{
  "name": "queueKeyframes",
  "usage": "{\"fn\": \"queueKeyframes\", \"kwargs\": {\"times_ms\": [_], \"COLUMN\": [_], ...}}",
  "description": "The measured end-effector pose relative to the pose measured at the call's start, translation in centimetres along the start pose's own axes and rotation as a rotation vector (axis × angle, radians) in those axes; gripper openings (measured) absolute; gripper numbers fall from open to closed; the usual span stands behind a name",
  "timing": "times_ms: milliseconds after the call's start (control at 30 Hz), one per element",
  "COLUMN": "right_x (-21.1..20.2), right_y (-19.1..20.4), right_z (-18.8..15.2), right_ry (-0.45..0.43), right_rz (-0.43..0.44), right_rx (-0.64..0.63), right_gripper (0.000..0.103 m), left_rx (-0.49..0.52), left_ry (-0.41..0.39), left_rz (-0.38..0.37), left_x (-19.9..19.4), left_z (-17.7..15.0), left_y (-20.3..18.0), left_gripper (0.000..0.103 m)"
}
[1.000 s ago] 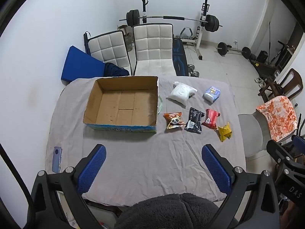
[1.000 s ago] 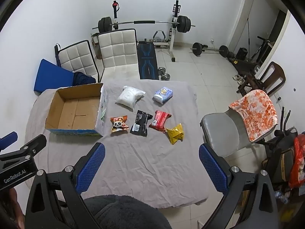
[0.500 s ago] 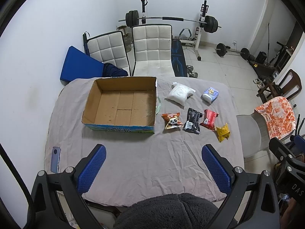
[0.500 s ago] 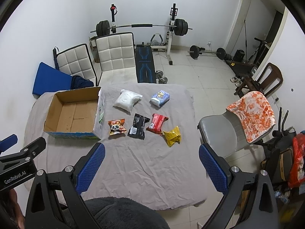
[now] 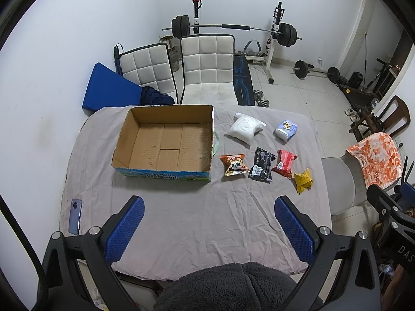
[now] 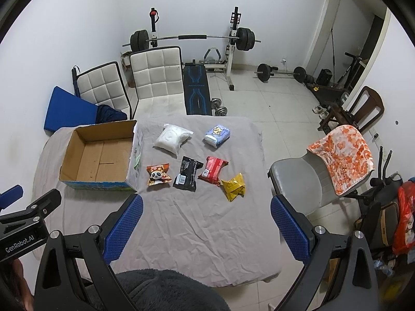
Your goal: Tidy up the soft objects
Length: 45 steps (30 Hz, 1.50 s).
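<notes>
An empty cardboard box (image 5: 166, 142) (image 6: 96, 155) sits on the left of a table with a grey cloth (image 5: 202, 215). To its right lie soft packets: a white bag (image 5: 245, 127) (image 6: 172, 137), a light blue pack (image 5: 286, 129) (image 6: 217, 134), a panda snack bag (image 5: 234, 164) (image 6: 158, 175), a black packet (image 5: 262, 164) (image 6: 188, 172), a red packet (image 5: 285, 163) (image 6: 213, 172) and a yellow packet (image 5: 303, 180) (image 6: 233, 186). My left gripper (image 5: 207, 228) and right gripper (image 6: 206, 226) are both open and empty, high above the table's near edge.
A phone (image 5: 75, 215) lies at the table's near left. Two white chairs (image 5: 207, 64) stand behind the table, a grey chair with an orange towel (image 6: 342, 155) to the right. A weight bench and barbells (image 6: 197, 39) fill the back of the room.
Both grippers have risen and pulled back from the table, so the box and packets look smaller. Nothing on the table moved.
</notes>
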State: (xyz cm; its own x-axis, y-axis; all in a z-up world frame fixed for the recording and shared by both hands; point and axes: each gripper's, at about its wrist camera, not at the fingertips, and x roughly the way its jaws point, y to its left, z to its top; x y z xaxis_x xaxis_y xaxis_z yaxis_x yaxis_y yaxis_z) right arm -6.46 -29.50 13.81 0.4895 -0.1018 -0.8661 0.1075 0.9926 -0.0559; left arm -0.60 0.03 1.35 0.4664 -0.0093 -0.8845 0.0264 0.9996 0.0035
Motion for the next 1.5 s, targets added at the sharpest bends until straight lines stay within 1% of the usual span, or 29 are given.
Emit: {"fn": "queueKeyframes", "kwargs": {"times_ms": [833, 1500], "right_x": [0.01, 0.12], "right_y": [-0.21, 0.44], "right_z": [0.38, 0.46], "right_ry": [-0.004, -0.011], "right_rz": [-0.001, 0.001], "right_rx": [-0.001, -0.006], "right_gripper": [0.101, 0.101], "left_rx": [-0.002, -0.01], "left_ry": [-0.011, -0.013], "left_rz": [-0.004, -0.016], "left_x": [-0.71, -0.28], "left_z": [-0.11, -0.05], "left_y": [-0.64, -0.28], "left_gripper": [0.103, 0.103]}}
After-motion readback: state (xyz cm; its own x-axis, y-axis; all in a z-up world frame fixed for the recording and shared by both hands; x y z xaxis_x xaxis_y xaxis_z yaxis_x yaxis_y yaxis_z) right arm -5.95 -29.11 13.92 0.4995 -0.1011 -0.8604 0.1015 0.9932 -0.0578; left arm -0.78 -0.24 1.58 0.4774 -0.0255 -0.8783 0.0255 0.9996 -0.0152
